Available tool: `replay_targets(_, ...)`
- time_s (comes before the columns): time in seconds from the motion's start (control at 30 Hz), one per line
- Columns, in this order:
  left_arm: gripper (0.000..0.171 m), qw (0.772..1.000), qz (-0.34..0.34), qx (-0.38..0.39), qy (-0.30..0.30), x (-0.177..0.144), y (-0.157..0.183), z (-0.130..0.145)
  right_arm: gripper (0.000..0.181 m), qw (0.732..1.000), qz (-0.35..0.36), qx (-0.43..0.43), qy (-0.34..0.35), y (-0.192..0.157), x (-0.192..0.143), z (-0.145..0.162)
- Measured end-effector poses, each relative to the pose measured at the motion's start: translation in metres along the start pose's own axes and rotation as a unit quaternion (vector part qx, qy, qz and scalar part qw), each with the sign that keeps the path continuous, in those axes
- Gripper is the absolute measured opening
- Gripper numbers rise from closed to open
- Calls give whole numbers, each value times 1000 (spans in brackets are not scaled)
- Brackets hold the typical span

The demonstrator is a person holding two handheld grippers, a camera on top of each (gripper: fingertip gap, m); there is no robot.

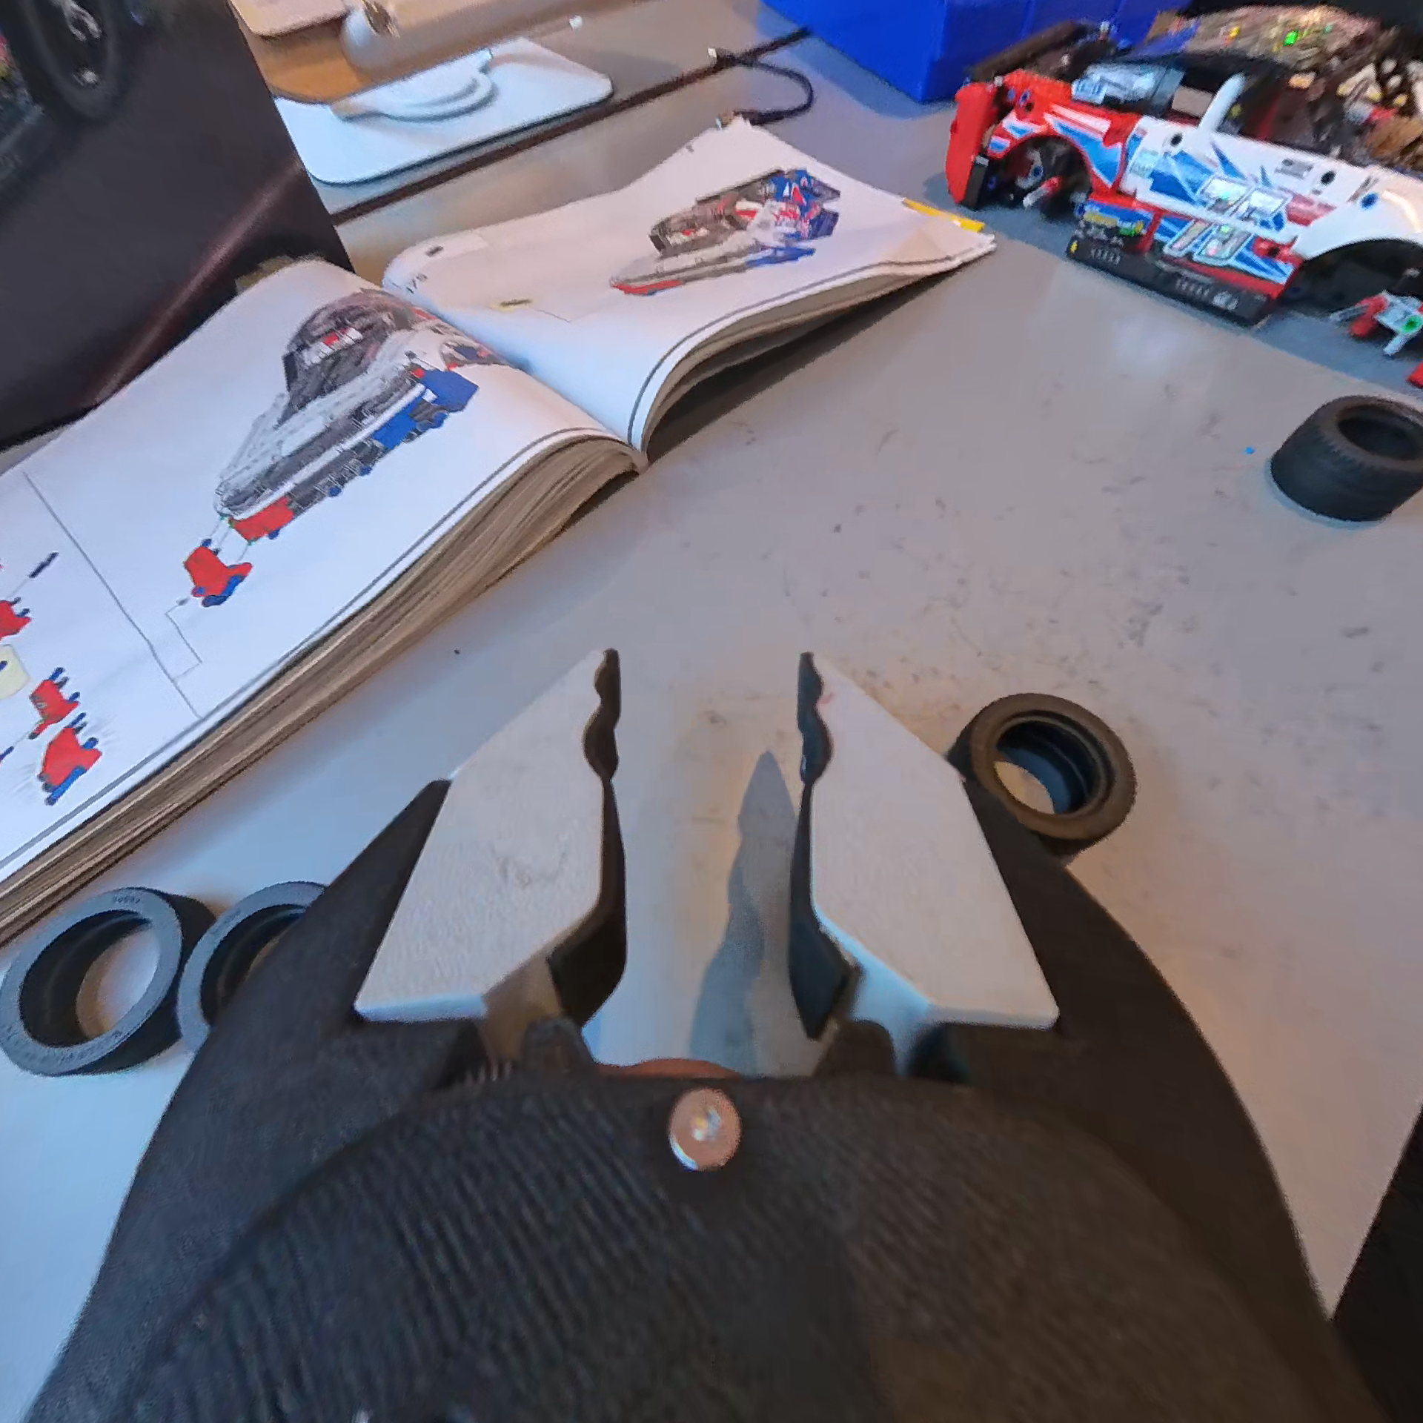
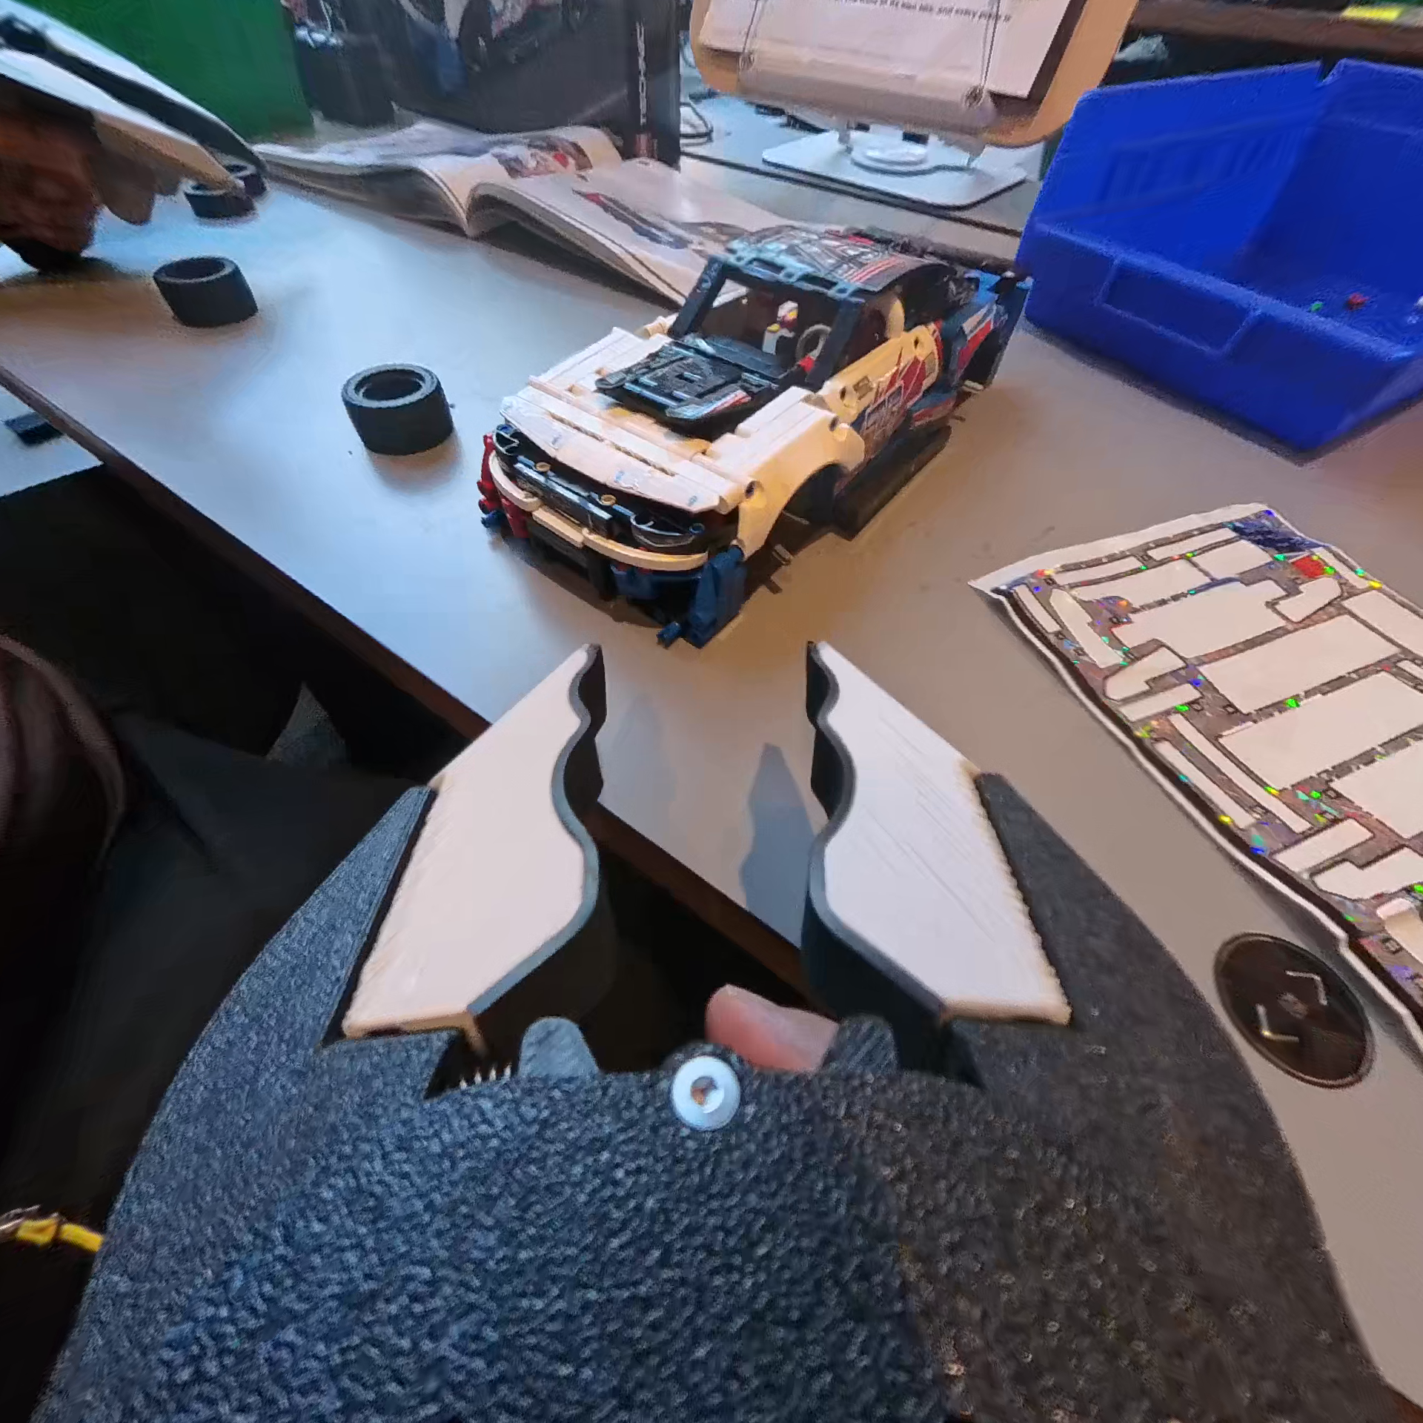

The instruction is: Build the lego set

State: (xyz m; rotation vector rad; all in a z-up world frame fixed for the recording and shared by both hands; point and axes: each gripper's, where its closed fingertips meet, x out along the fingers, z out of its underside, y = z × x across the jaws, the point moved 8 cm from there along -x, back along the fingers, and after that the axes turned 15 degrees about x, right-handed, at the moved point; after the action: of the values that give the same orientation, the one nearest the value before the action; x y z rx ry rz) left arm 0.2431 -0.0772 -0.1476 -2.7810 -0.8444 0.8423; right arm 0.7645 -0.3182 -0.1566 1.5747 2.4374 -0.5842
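Left wrist view: the left gripper (image 1: pixel 708 678) hangs spread and empty over the bench (image 1: pixel 1001 616), a loose tyre (image 1: pixel 1051 762) just beside its right finger and two more tyres (image 1: pixel 92 978) at the near edge, by the open instruction book (image 1: pixel 385 477). The right gripper (image 2: pixel 704 670), also spread with nothing between its fingers, sits over the bench's near edge, facing the lego car (image 2: pixel 731 431), which stands mid-bench (its wheel arches look bare). Beyond lie a sticker sheet (image 2: pixel 1247 693) and blue bin (image 2: pixel 1232 254). A tyre nudged from the edge could roll off; a hard push might pop panels.
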Motion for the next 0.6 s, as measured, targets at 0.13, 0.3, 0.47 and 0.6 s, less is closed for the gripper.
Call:
replay_targets(0.13,41,999,-17,-7,41,-9,-3,-2,50,1000,-13,8,-12,9,-2,-8)
replay_targets(0.3,39,997,-12,-15,79,-16,-5,-3,49,999,-13,8,-49,19,10,-14)
replay_targets(0.47,38,995,-8,-20,98,-18,-4,-4,52,997,-15,10,-75,27,21,-22)
replay_targets(0.6,36,994,-3,-18,106,-19,0,-3,52,993,-33,-4,-111,24,32,-13)
